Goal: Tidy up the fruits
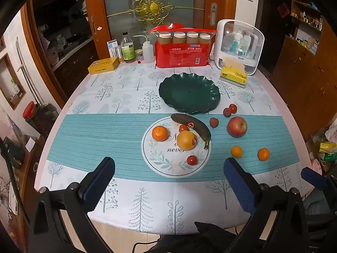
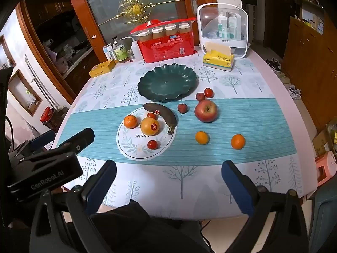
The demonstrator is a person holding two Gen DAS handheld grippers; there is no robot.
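A dark green scalloped plate [image 1: 189, 92] [image 2: 167, 82] stands empty mid-table. In front of it a round white mat [image 1: 177, 166] [image 2: 128, 145] carries a dark banana [image 1: 192, 125], a large orange [image 1: 186, 140], a mandarin [image 1: 159, 133] and small red fruits [image 1: 192, 160]. To the right on the cloth lie a red apple [image 1: 236, 126] [image 2: 205, 111], small red fruits [image 1: 229, 109] and two mandarins [image 1: 236, 151] [image 1: 263, 154]. My left gripper [image 1: 168, 170] and right gripper [image 2: 168, 172] are both open and empty above the near table edge.
At the back stand a red paper-cup pack [image 1: 181, 48], a white cosmetics case [image 1: 240, 44], a yellow tissue box [image 1: 233, 73], bottles [image 1: 128, 48] and a yellow tin [image 1: 103, 65]. The left gripper's body [image 2: 46, 164] shows at the left of the right wrist view.
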